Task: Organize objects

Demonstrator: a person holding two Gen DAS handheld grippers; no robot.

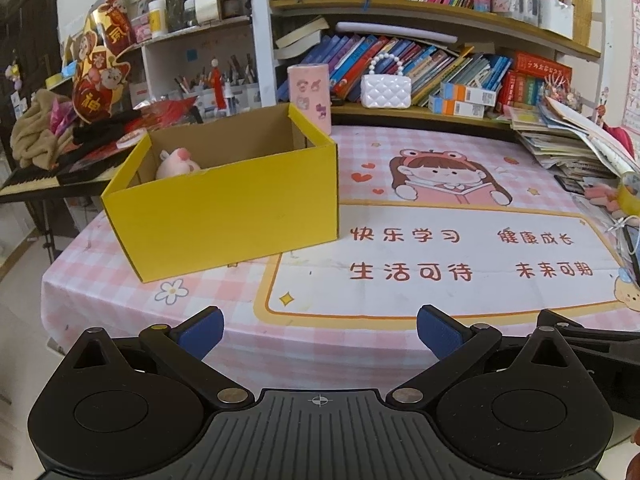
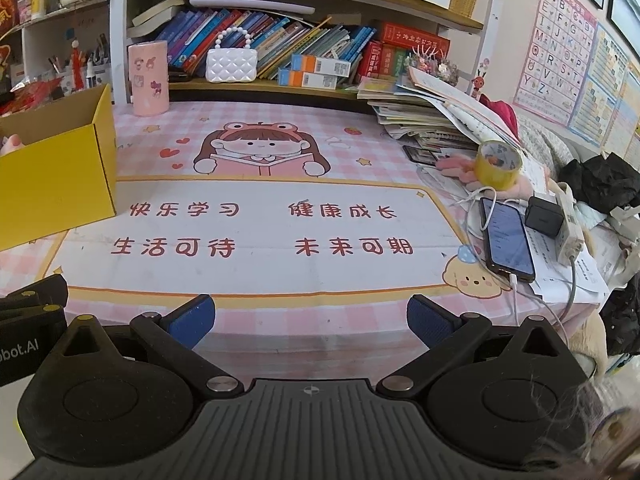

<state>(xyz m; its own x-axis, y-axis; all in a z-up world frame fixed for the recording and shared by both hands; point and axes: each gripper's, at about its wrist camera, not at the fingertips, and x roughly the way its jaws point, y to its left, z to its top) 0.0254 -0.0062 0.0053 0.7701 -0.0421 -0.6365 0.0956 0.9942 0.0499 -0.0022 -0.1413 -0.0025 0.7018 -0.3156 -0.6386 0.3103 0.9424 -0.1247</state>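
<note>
Box (image 1: pixel 224 200) on the desk (image 1: pixel 360 320) at left, plush toy (image 1: pixel 178 164) inside, cylinder (image 1: pixel 310 96) just behind its far corner. Handbag (image 1: pixel 386 90) on the shelf (image 1: pixel 420 114) behind the desk. Over at right, tape roll (image 2: pixel 498 164) near the paper stack (image 2: pixel 432 120), phone (image 2: pixel 506 234) in front.

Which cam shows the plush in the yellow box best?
Left wrist: it looks over the yellow box rim, so the pink plush shows against the inner left wall. Right wrist catches only a pink sliver above the box wall at its left edge.
</note>
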